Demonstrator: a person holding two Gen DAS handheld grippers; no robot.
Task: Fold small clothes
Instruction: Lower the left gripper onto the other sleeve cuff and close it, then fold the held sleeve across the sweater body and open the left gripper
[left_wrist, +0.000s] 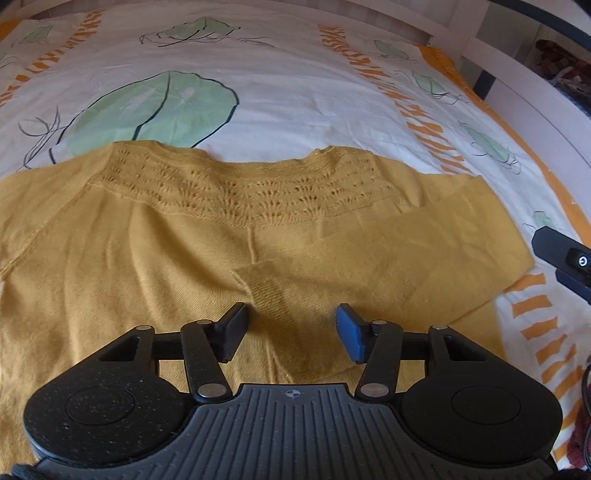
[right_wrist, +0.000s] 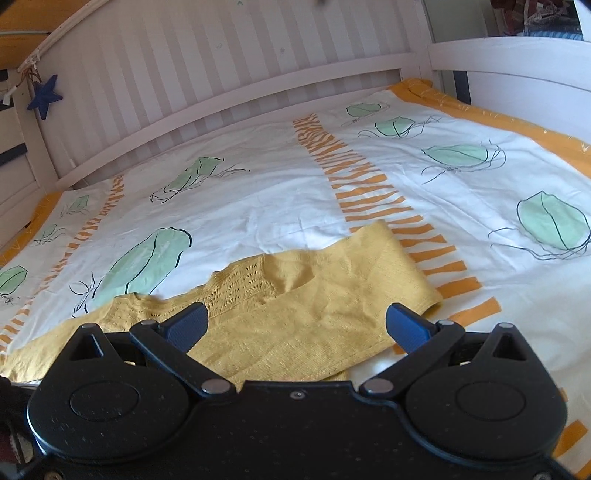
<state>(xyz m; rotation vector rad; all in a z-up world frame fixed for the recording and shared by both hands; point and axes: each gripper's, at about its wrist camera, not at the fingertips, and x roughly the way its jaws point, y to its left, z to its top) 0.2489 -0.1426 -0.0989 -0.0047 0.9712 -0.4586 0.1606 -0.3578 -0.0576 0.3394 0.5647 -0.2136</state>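
Note:
A mustard-yellow knit sweater (left_wrist: 155, 251) lies flat on the bed, its lace-pattern neckline (left_wrist: 251, 192) on the far side. One sleeve points out to the right (left_wrist: 480, 236), and a ribbed cuff (left_wrist: 266, 284) lies folded onto the middle of the body. My left gripper (left_wrist: 291, 326) hovers low over that middle area, its jaws partly apart with cloth under the gap and no pad pressing on it. My right gripper (right_wrist: 297, 325) stands wide open just above the sweater's right sleeve (right_wrist: 351, 280). Part of its black body (left_wrist: 565, 258) shows at the right edge of the left wrist view.
The bedspread (right_wrist: 277, 206) is white with green leaf prints and orange stripe bands. A white slatted headboard (right_wrist: 229, 74) stands at the far end, with a blue star (right_wrist: 44, 98) hanging at its left. A white side rail (right_wrist: 517, 66) runs along the right.

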